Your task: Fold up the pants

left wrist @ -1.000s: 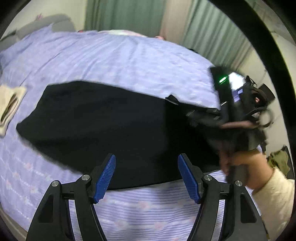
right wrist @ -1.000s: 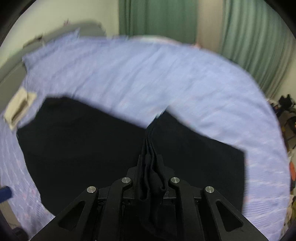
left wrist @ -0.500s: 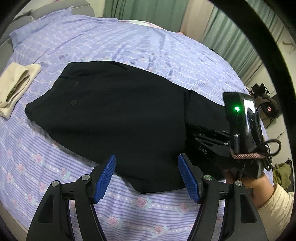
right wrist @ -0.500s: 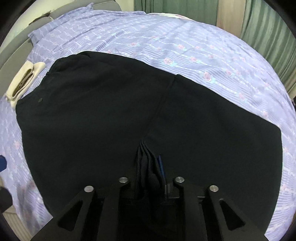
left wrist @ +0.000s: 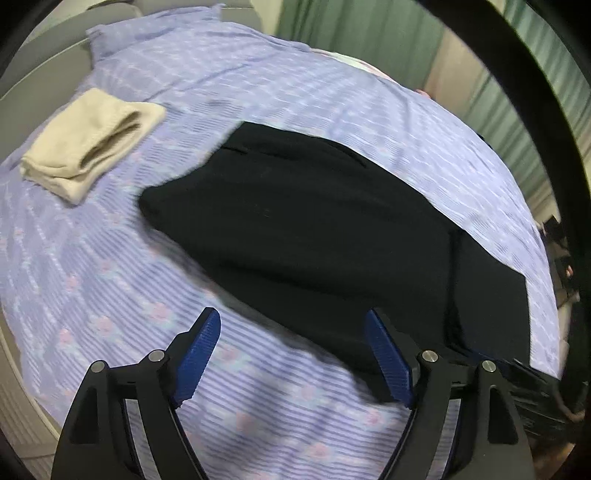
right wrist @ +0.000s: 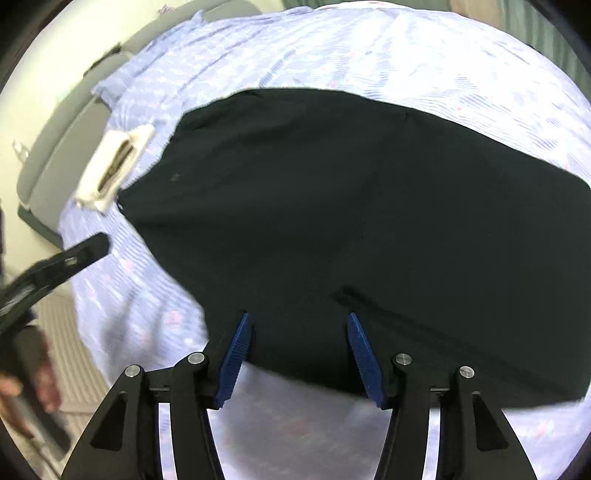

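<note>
The black pants (left wrist: pixel 314 236) lie flat on the purple flowered bedsheet (left wrist: pixel 110 288), folded over on themselves; they also fill the right wrist view (right wrist: pixel 351 221). My left gripper (left wrist: pixel 295 354) is open and empty, hovering above the pants' near edge. My right gripper (right wrist: pixel 299 354) is open and empty, just above the pants' near edge, with a folded ridge to its right. The left gripper's body also shows at the left edge of the right wrist view (right wrist: pixel 55 266).
A folded cream garment (left wrist: pixel 92 144) lies on the sheet to the left of the pants; it also shows in the right wrist view (right wrist: pixel 114 166). Green curtains (left wrist: pixel 388 33) hang behind the bed. The bed's edge and floor lie at the lower left (right wrist: pixel 66 332).
My right gripper has let go of the pants fabric and opened. Both grippers have moved left along the pants, toward the waist end.
</note>
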The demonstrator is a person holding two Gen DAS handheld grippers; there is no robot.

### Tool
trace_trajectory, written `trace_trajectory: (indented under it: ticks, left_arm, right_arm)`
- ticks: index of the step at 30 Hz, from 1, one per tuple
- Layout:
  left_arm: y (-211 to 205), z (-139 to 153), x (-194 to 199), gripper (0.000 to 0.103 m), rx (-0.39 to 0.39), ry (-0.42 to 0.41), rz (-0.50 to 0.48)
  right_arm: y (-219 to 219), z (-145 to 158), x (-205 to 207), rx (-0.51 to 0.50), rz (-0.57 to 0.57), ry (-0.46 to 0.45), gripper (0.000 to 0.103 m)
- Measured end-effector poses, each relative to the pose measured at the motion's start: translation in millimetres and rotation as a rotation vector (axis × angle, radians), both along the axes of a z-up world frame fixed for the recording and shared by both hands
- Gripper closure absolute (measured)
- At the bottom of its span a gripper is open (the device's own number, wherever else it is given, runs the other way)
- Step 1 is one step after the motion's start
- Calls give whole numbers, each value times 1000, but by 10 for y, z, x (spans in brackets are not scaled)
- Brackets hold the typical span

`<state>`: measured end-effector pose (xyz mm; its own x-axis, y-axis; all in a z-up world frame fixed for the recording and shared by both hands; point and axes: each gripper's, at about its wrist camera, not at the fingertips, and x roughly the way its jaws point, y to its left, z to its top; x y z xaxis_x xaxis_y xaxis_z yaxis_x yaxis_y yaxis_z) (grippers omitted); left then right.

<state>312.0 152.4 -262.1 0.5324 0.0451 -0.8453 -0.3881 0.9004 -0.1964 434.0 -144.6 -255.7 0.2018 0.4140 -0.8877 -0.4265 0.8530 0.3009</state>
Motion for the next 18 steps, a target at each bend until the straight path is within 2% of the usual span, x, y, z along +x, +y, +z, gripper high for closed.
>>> trace_trajectory:
  ticks: [3,6,8,12,15,18]
  left_arm:
    - [307,-62,-30,18,-21,-29,26]
    - [668,-232,89,17,-116,-57,65]
    - [887,-399,201,17,-179,-56,96]
    - [1246,-800,343,17,-326,-39,139]
    - [1343,-944,431,18,-356,-30,134]
    - [1467,-1031,600,18,-378,-64,120]
  right_arm:
    - [80,204,-92,-22,-50,-53,41]
    - [256,321,-44,-64,-119,-131,33]
    - [406,307,67,-85,-170,-152,30]
    - [696,197,316,-81,-211,-97,30]
    - [1007,94,458,-111,-218,-91,30]
    - [1128,57,477,-135,-214,-87,30]
